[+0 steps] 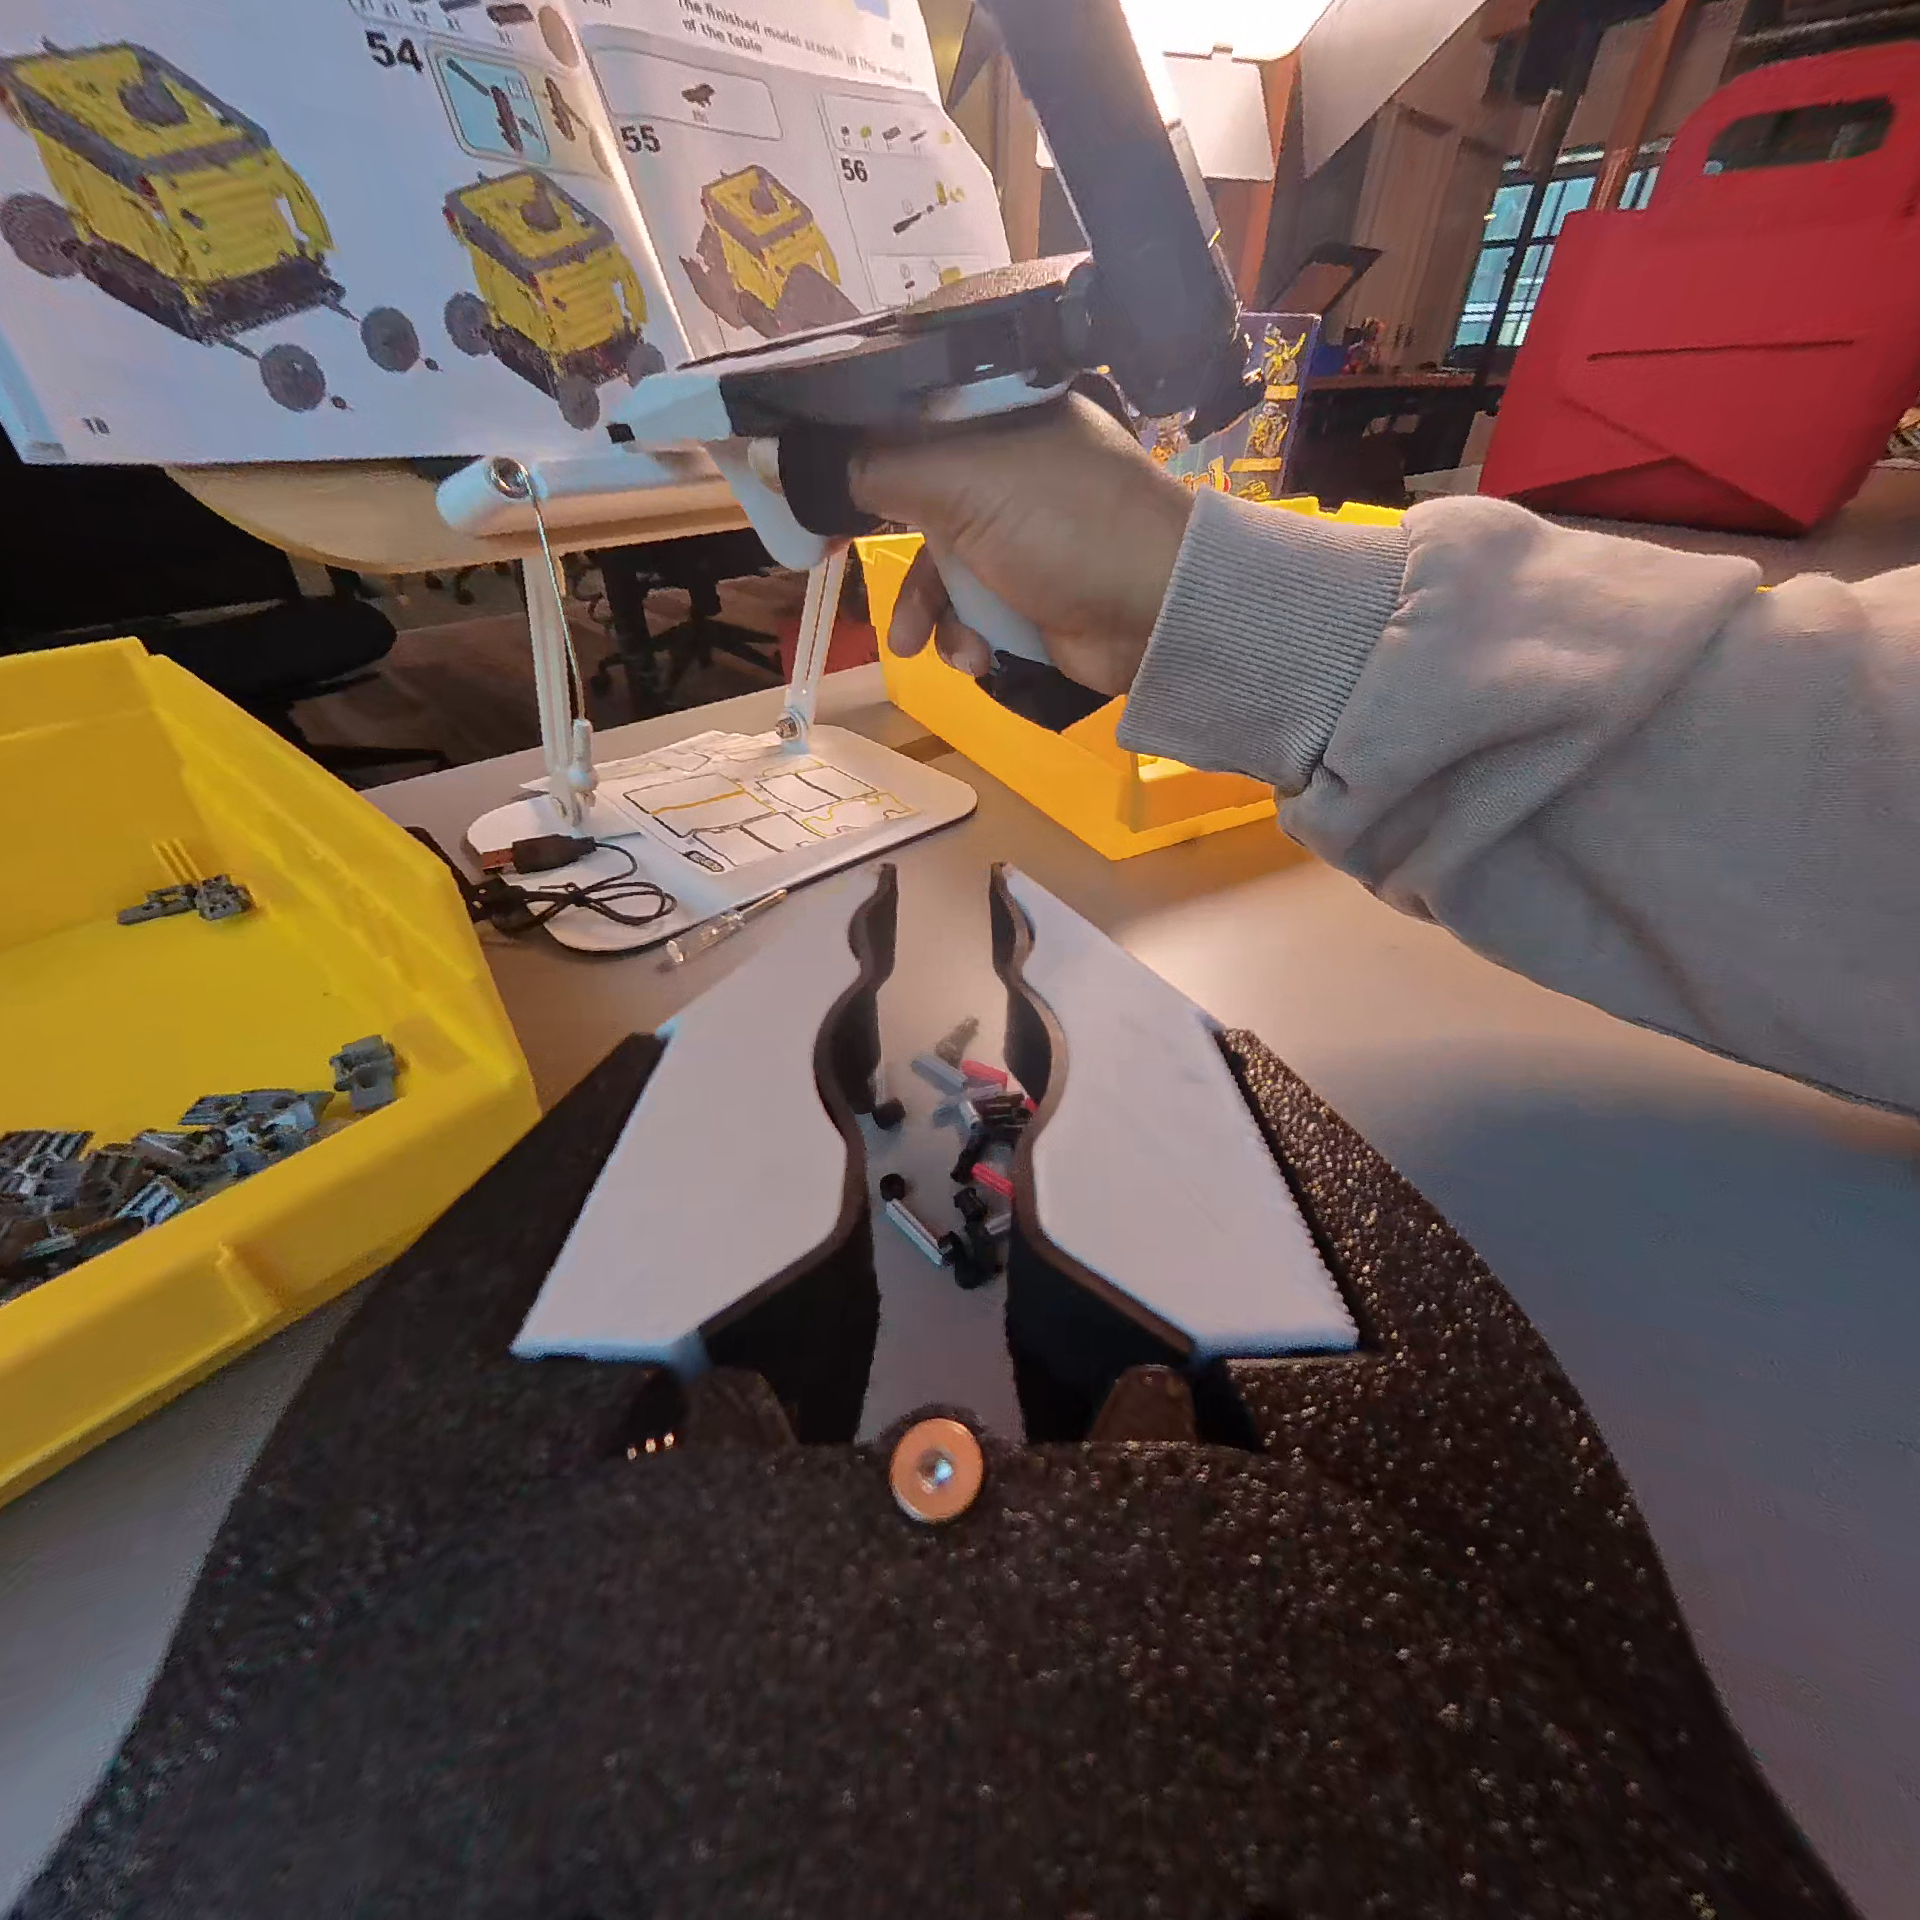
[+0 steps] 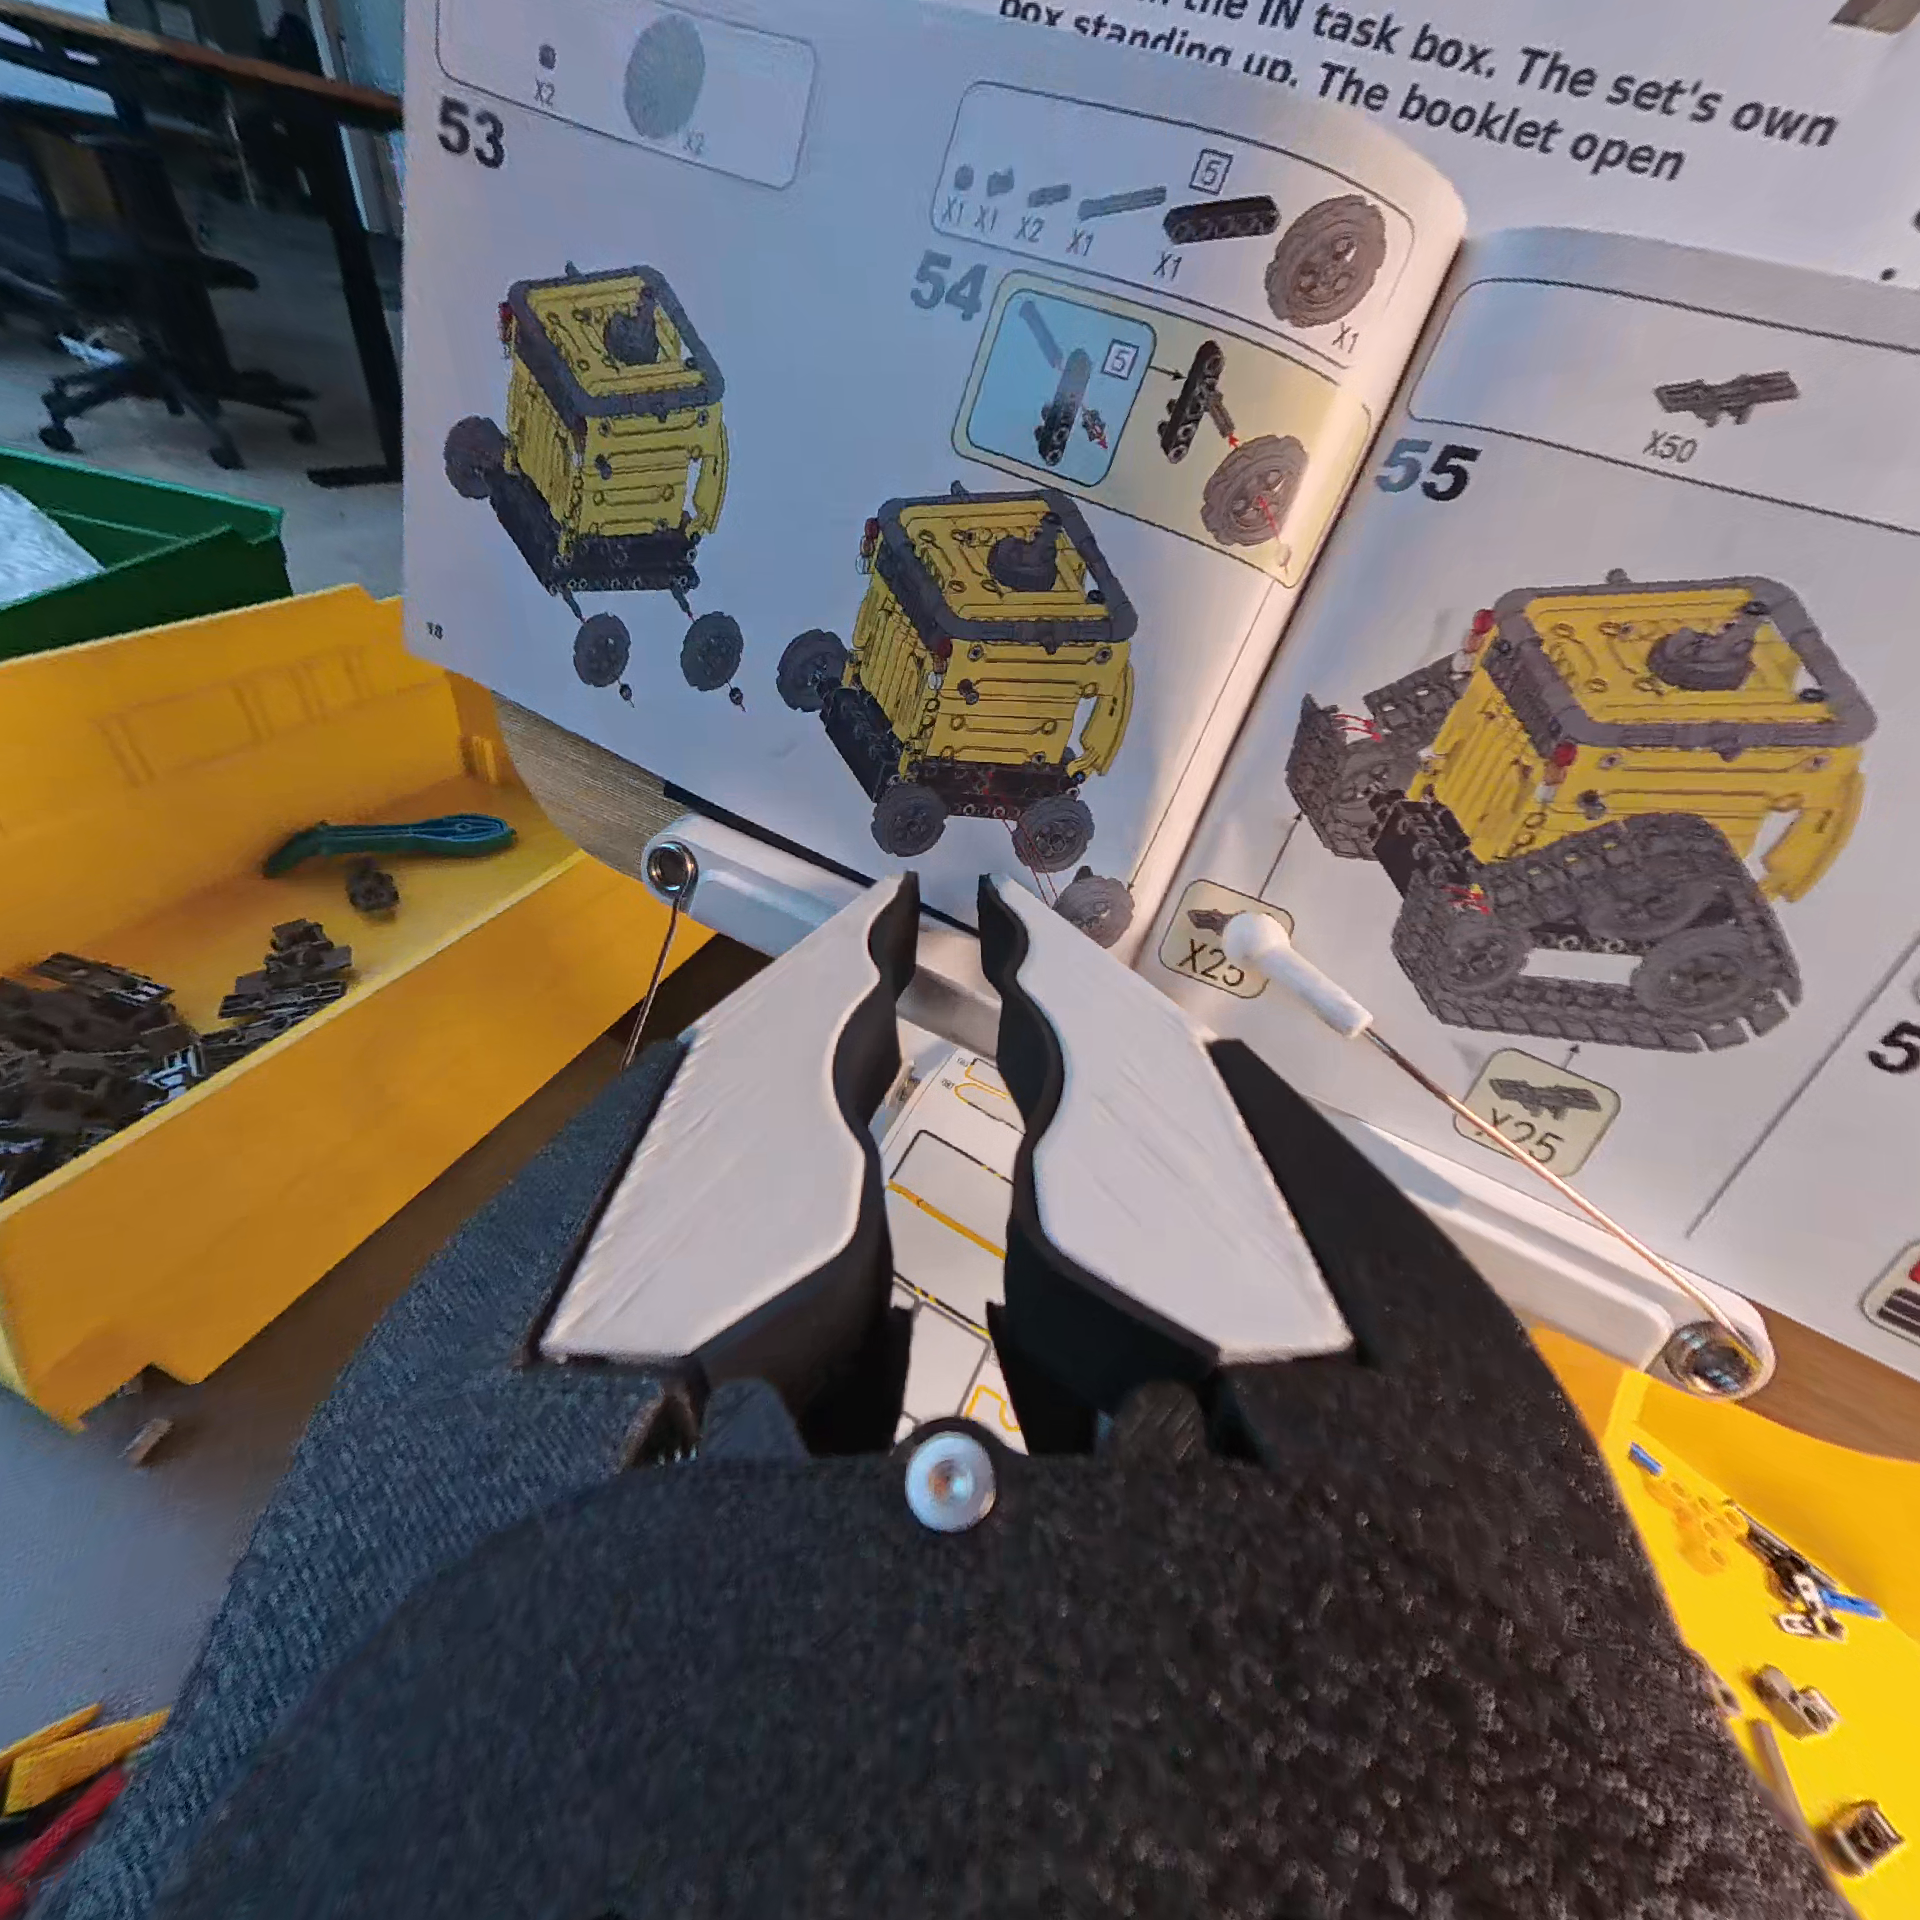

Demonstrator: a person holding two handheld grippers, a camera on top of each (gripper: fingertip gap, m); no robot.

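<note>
A: Largest item?
B: Open instruction booklet (image 2: 1039, 436), propped on a white stand (image 1: 727, 821) on the grey table (image 1: 1507, 1195).
A: Next?
B: Yellow bin (image 1: 208, 1039), left of the stand, holding dark grey track pieces (image 1: 135, 1153). A second yellow bin (image 1: 1039, 758) sits behind the stand, to its right.
A: Grippers?
B: Left gripper (image 1: 943, 894): low over the table, fingers slightly parted, holding nothing. Right gripper (image 2: 948, 902): raised in a hand (image 1: 1029, 551), tips at the booklet's lower edge, fingers narrowly parted, also empty.
A: Smallest?
B: Loose pins (image 1: 966, 1153), black, grey and red, heaped on the table between the left fingers, ungripped.
</note>
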